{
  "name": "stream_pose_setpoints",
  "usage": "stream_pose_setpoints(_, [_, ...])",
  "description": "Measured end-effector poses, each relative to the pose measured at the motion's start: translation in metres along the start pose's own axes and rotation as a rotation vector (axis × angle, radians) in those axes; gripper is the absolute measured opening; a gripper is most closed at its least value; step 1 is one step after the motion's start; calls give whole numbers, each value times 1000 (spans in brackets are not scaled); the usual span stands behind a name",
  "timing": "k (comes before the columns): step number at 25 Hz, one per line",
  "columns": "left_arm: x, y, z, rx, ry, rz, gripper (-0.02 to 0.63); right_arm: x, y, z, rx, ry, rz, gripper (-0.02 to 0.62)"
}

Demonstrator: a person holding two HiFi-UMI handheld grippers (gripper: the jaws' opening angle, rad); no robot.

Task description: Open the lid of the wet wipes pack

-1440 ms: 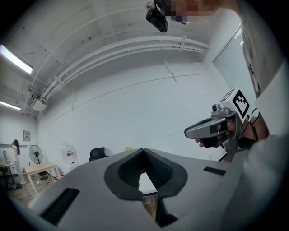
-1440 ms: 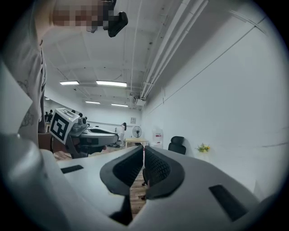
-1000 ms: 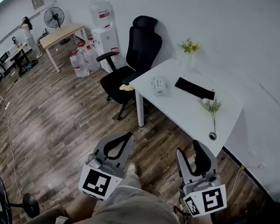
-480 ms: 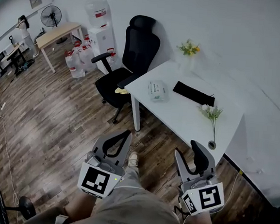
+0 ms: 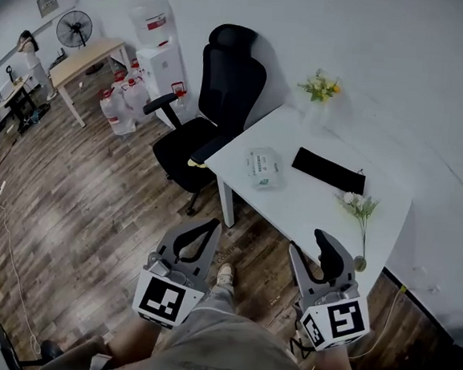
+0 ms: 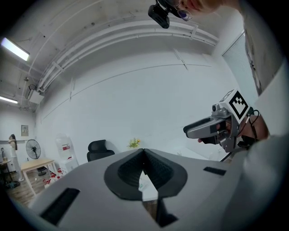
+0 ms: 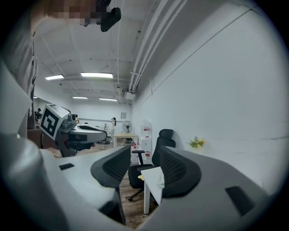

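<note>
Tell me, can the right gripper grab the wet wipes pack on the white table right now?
Probably not yet. The right gripper hangs open, short of the table, and the wet wipes pack lies farther in on the tabletop. Nothing blocks the way, so stepping closer should help.

- Table (image 5: 309, 215): white.
- Office chair (image 5: 224, 83): black.
- Wet wipes pack (image 5: 264, 165): whitish, faint printed pattern.
- Floor (image 5: 93, 200): brown wood-plank pattern.
- Left gripper (image 5: 212, 224), right gripper (image 5: 309, 245): grey bodies, black pads, black-and-white square markers.
</note>
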State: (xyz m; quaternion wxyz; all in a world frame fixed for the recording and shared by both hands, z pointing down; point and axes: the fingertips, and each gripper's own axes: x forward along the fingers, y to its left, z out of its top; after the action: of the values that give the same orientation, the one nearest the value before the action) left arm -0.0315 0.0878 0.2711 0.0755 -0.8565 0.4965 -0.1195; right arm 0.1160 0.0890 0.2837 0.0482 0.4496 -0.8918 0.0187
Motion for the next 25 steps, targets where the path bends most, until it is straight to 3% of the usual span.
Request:
stream_pose_setpoints(10, [96,97,-19,-21,28,-80,17,147,-33,-14,38,117,-23,204])
stream_pose_setpoints(14, [128,128,-36,-89,52,-136,17,193,-43,-16,39,145,-47,204])
stream_pose_setpoints(25, [185,163,-63,-136,79,-204,17,245,-73,-26,25,217,-119,196])
